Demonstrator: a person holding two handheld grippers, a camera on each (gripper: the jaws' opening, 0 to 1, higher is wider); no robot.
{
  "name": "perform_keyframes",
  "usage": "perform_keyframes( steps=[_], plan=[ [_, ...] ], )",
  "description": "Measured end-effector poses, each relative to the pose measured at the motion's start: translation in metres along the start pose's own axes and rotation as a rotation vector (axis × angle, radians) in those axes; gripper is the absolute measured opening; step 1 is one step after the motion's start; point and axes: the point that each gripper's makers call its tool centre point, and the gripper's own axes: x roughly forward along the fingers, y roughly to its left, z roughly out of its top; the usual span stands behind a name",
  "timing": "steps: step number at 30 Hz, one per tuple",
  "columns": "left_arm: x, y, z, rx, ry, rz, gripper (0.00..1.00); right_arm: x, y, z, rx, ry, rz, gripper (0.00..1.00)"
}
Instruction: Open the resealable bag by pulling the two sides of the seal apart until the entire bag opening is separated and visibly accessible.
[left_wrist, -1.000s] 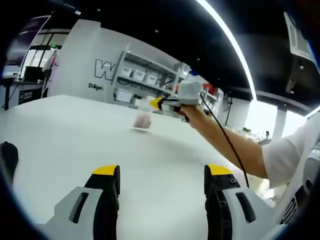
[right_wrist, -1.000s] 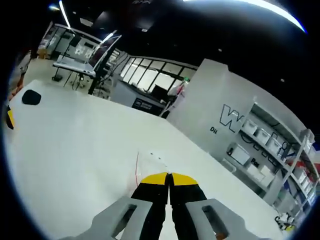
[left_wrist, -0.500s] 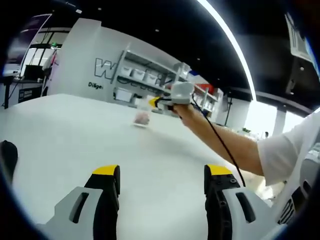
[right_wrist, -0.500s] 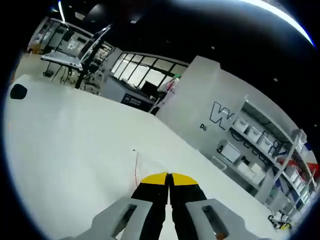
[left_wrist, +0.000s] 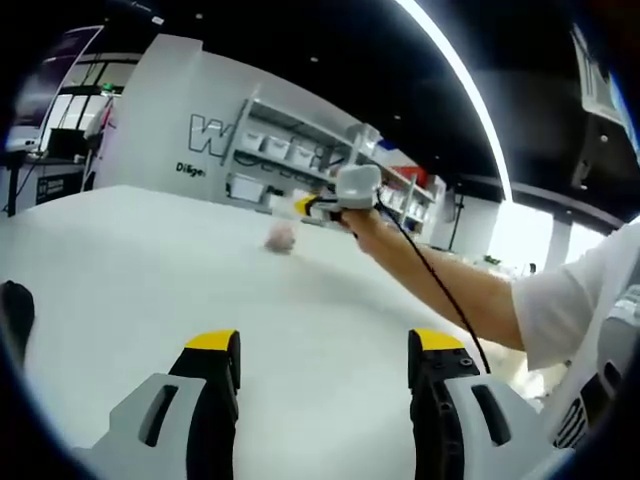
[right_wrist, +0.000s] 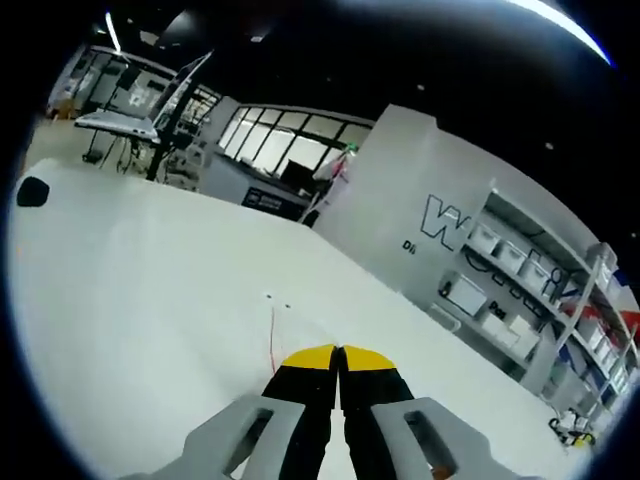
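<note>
In the left gripper view, the resealable bag (left_wrist: 281, 237), clear with pinkish contents, sits far out on the white table (left_wrist: 140, 260). A person's arm (left_wrist: 440, 285) holds my right gripper (left_wrist: 305, 206) just above and to the right of the bag. In the right gripper view, the right gripper (right_wrist: 338, 352) has its yellow-tipped jaws pressed together. The bag's thin red seal line (right_wrist: 272, 335) runs out from their left side, so the jaws look shut on the bag's edge. My left gripper (left_wrist: 325, 345) stands open low over the near table, far from the bag.
A small black object (left_wrist: 12, 315) lies at the table's left edge, and a similar black object (right_wrist: 32, 190) is seen far left in the right gripper view. Shelves with bins (left_wrist: 290, 155) line the back wall. Desks and windows (right_wrist: 150, 110) stand beyond the table.
In the left gripper view the right gripper has moved farther away and to the left, and the bag shifted slightly with it. The left gripper has stayed open and still.
</note>
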Motion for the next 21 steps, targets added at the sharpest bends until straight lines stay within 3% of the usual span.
perform_keyframes(
  steps=[13,19,21],
  plan=[
    [0.001,0.000,-0.003,0.013,0.006,0.006,0.68,-0.014,0.029,-0.020,0.034,0.031,0.060,0.00],
    [0.001,0.004,-0.003,0.036,0.012,0.028,0.75,-0.021,0.039,-0.029,0.055,0.048,0.082,0.01],
    [0.000,0.006,-0.004,0.051,0.020,0.035,0.78,-0.024,0.042,-0.034,0.081,0.061,0.089,0.06]
  ],
)
